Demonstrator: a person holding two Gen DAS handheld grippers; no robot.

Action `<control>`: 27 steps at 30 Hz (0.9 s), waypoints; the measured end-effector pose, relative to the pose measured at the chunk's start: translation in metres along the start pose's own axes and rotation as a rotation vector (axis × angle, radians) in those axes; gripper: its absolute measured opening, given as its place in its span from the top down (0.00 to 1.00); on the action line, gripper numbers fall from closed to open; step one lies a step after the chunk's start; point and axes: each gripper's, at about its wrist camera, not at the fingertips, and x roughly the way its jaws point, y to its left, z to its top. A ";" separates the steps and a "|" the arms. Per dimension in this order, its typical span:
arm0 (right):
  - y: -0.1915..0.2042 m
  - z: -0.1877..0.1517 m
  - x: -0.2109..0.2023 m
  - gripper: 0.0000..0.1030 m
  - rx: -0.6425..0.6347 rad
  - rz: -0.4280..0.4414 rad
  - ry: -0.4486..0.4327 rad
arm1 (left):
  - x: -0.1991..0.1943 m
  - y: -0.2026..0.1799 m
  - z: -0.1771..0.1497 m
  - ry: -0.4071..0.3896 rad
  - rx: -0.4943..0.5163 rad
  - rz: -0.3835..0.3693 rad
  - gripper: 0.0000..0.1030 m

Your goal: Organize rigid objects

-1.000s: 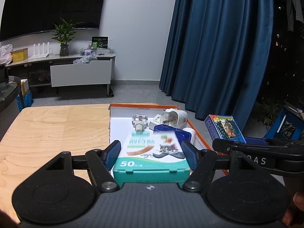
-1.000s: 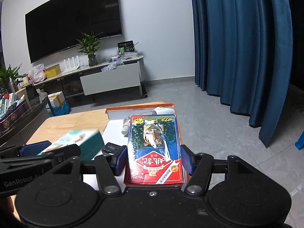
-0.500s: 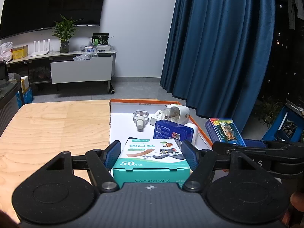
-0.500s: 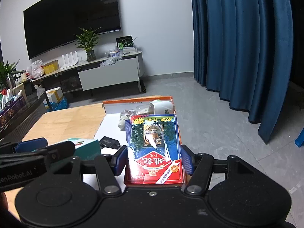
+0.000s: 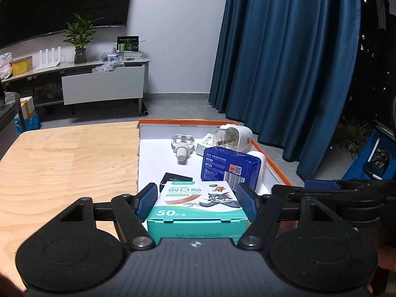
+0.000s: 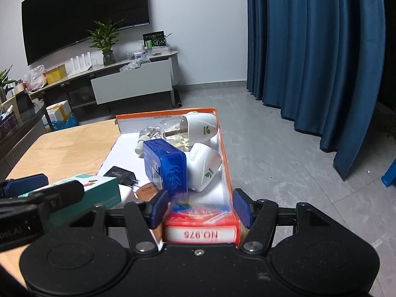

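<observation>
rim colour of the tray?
Orange rim on the tray, white inside; clearest in the right wrist view.

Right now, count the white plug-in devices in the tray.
2: one lies at the tray's far right corner, the other nearer, beside the blue box. More may be hidden.

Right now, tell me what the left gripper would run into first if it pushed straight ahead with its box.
Probably the blue box standing in the orange-rimmed tray. It sits just beyond the teal bandage box held between the left gripper fingers, though the depth between them is unclear.
</observation>
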 end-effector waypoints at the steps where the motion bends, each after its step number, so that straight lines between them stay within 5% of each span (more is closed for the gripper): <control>1: -0.001 0.000 0.001 0.30 -0.005 0.001 0.004 | 0.002 -0.001 -0.001 0.004 0.006 0.000 0.31; 9: -0.013 -0.002 -0.027 0.25 0.010 -0.050 -0.044 | 0.017 -0.004 -0.003 0.027 0.012 -0.033 0.33; 16: -0.013 -0.001 -0.055 0.21 -0.004 -0.061 -0.082 | 0.007 -0.007 -0.002 0.039 0.036 -0.030 0.05; 27: -0.007 0.001 -0.085 0.12 -0.015 0.005 -0.044 | -0.054 -0.008 0.017 0.051 -0.023 0.128 0.00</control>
